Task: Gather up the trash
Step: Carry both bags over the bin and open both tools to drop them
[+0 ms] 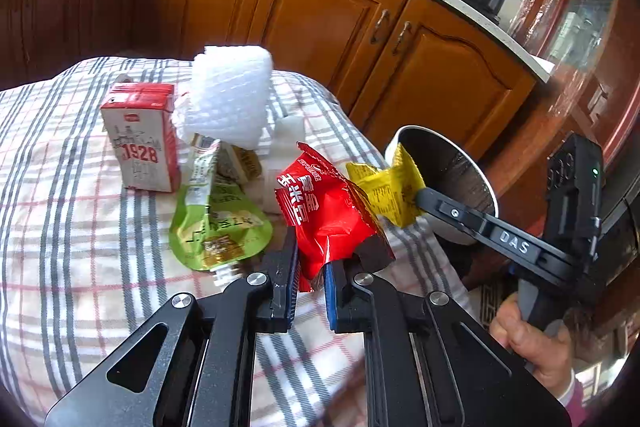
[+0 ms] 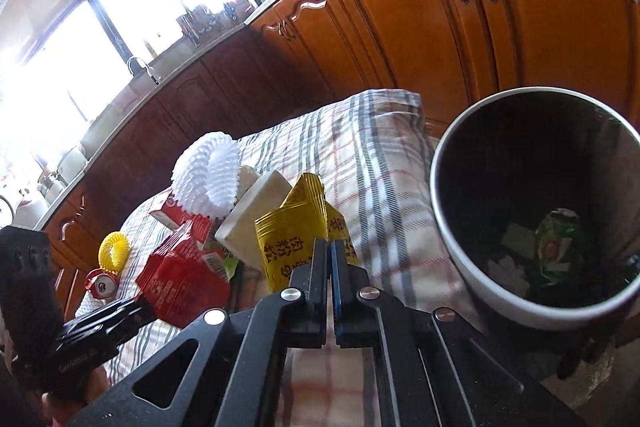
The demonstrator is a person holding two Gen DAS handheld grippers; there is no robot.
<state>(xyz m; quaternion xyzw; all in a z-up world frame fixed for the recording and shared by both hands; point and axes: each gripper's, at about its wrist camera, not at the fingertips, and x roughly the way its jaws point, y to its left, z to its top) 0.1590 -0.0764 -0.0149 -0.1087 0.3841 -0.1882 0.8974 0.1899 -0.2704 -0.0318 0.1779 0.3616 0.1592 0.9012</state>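
My left gripper (image 1: 312, 267) is shut on a red snack wrapper (image 1: 324, 211) and holds it just above the plaid-covered table (image 1: 60, 227). My right gripper (image 2: 330, 247) is shut on a yellow sachet (image 2: 288, 239), which also shows in the left wrist view (image 1: 388, 187), near the rim of the white trash bin (image 2: 448, 227). The bin (image 1: 476, 179) stands off the table's right edge and holds several wrappers (image 2: 556, 243). The red wrapper also shows in the right wrist view (image 2: 180, 279), with the left gripper (image 2: 136, 311) on it.
On the table lie a red-and-white milk carton (image 1: 140, 139), white foam netting (image 1: 228, 95), a green pouch (image 1: 216, 227), white foam blocks (image 2: 256, 223), a yellow foam ring (image 2: 114, 251) and a red can (image 2: 102, 285). Wooden kitchen cabinets (image 1: 320, 15) stand behind.
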